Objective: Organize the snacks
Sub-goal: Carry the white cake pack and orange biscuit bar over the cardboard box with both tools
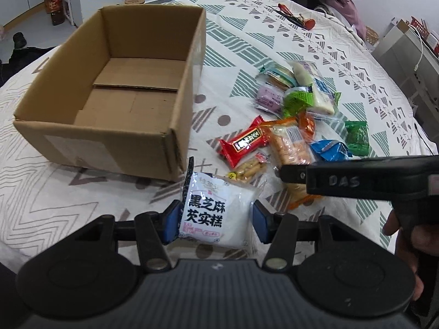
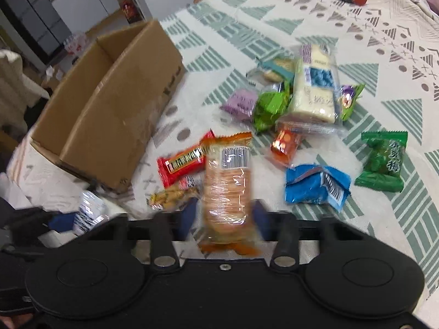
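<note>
On bedspread [image 1: 274,54], white packet [image 1: 214,213] sits clamped in left claw [image 1: 215,220].

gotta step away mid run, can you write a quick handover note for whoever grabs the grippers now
Left gripper: holds the white black-sesame cake packet between its pads, near the box's front corner.
Right gripper: around the orange-ended cracker pack; the picture is blurred, so a firm grip is not certain.
Cardboard box: open on the bedspread, nothing in it yet.
Still loose right of the box: red bar, small peanut pack, blue packet, dark green packet, and the pile behind them with a lime green packet.
Left to do: drop both packs into the box, then the rest.
</note>
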